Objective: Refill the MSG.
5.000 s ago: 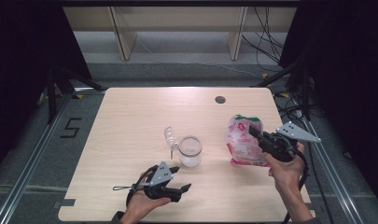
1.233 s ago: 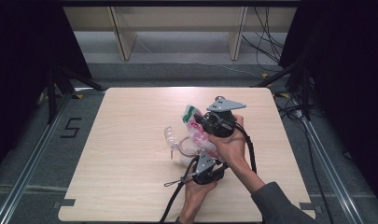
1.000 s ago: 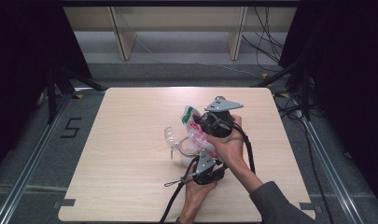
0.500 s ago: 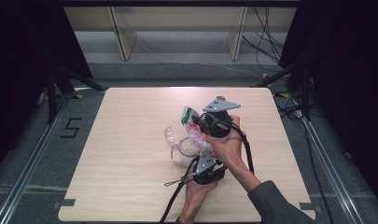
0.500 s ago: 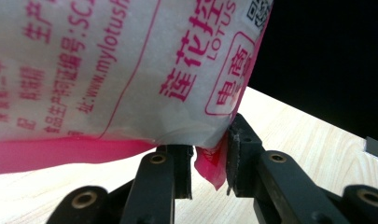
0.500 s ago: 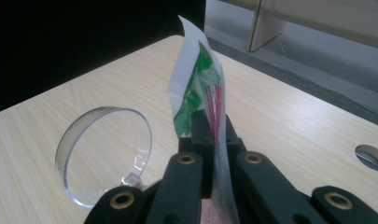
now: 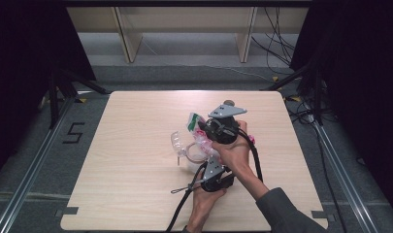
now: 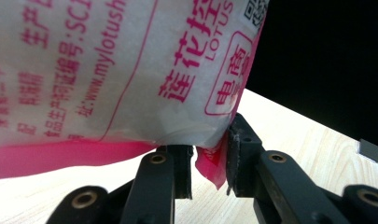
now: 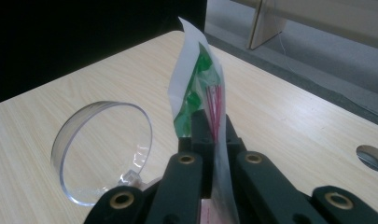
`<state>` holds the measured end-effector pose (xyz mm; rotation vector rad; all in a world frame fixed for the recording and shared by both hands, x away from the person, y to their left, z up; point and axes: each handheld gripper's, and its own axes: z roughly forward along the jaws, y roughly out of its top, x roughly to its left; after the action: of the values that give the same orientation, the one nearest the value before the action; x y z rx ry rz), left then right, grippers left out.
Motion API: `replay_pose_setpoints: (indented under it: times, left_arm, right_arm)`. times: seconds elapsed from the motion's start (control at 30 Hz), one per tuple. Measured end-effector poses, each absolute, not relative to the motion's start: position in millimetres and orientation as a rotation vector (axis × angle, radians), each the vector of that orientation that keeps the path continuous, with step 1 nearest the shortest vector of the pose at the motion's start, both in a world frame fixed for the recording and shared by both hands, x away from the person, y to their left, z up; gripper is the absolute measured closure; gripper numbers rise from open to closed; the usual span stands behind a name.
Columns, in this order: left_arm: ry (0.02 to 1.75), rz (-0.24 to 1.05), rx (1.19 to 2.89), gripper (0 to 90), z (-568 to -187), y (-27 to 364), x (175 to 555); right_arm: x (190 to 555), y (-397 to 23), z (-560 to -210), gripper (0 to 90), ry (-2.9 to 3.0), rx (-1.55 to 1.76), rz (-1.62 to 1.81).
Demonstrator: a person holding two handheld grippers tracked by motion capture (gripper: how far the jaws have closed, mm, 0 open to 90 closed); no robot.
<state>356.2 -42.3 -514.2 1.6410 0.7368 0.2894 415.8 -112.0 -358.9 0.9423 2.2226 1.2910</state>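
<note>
Held over the clear plastic lidded jar [image 7: 187, 150] at mid-table, the soft, crinkly white-and-pink plastic pouch [image 8: 107, 70] looks light and slippery, so its 2 flat seams suit best: right gripper [image 9: 210, 123] clamps the top, left gripper [image 8: 210, 161] pinches the pink bottom corner.

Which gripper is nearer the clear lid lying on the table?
Right. The right gripper, shut on the bag's top edge, sits just beside the clear lid. The left gripper pinches the bag's pink bottom corner, nearer the person.
</note>
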Motion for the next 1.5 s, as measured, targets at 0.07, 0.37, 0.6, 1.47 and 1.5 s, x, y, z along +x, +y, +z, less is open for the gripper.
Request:
replay_pose_setpoints:
  times: [0.07,0.37,0.6,1.47,1.5]
  left_arm:
    - [0.738,0.284,1.638,73.8,-514.2,-42.1,356.1]
    - [0.735,0.292,1.647,73.9,-513.4,-42.3,355.3]
    - [0.734,0.286,1.632,73.9,-512.9,-42.9,354.7]
    - [0.724,0.291,1.645,74.1,-513.6,-43.6,356.4]
    - [0.722,0.290,1.646,74.1,-513.6,-43.6,356.5]
  right_arm:
    - [416.8,-112.0,-358.7,90.0,2.246,0.925,1.276]
    - [418.1,-111.6,-359.5,90.0,2.243,0.926,1.269]
    - [416.4,-109.8,-360.4,90.0,2.237,0.944,1.269]
    - [420.1,-112.3,-364.3,90.0,2.231,0.921,1.284]
    - [420.2,-112.5,-364.6,90.0,2.227,0.922,1.286]
